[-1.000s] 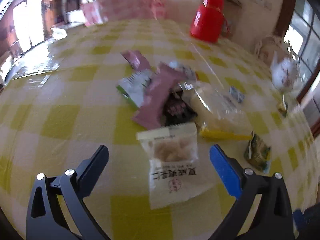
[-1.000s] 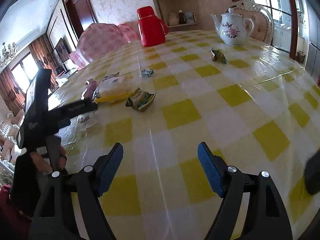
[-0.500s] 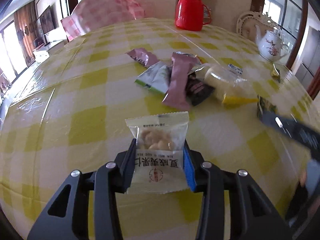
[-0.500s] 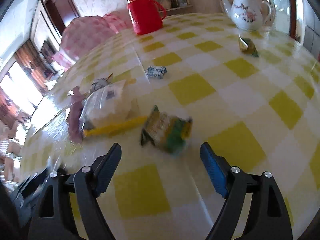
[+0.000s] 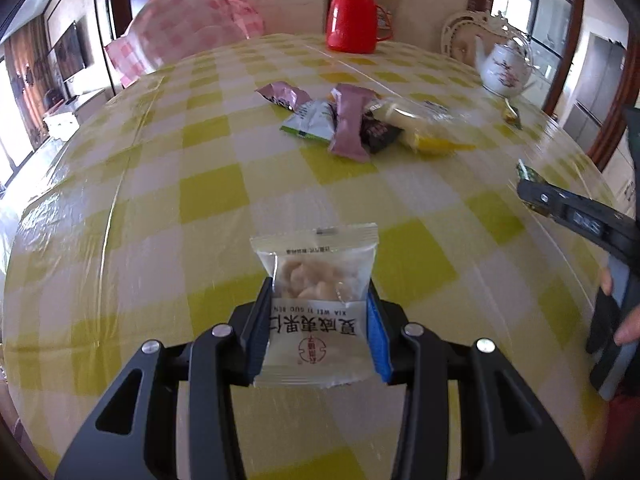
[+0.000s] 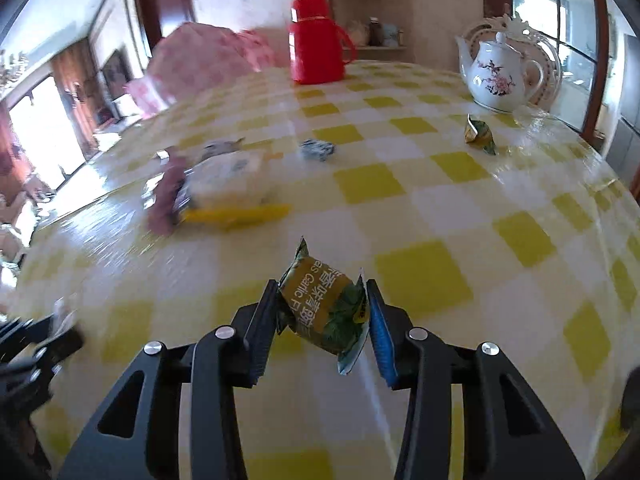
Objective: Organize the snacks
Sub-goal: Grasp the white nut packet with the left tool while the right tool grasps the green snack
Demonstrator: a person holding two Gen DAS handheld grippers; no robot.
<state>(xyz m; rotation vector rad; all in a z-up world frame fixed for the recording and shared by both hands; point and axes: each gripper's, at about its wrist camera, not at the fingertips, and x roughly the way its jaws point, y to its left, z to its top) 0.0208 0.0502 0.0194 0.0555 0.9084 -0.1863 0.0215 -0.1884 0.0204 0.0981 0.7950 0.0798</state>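
Snacks lie in three places on the yellow-checked table [image 5: 208, 200]: one packet in each gripper, a loose heap toward the far middle, and strays near the far right edge.

The left gripper [image 5: 316, 324] has its jaws narrowed onto a white nut packet [image 5: 316, 304], pads pressing its two long sides. The packet's long axis runs straight out along the fingers, clear window end forward, and it looks flat, crisp and lightly filled. The right gripper [image 6: 322, 316] is closing on a green-and-gold packet [image 6: 324, 308]; both pads already meet its crinkled foil, which sits puffed and skewed, one sealed end jutting up and away, the other sagging toward the blue pad.

The heap [image 5: 360, 124] is what the coming move likely turns on. It lies ahead of both grippers, toward the far edge, where a red flask [image 5: 352, 20] stands. In the right wrist view it sits ahead and to the left, seemingly closer than it does to the left gripper. It holds a mauve sleeve, a pale green sachet, a dark square packet and a soft clear bag with a yellow base, overlapping.

A small blue-wrapped sweet [image 6: 318, 149] and another gold packet [image 6: 478, 136] lie apart, the latter near the floral teapot [image 6: 500, 76].
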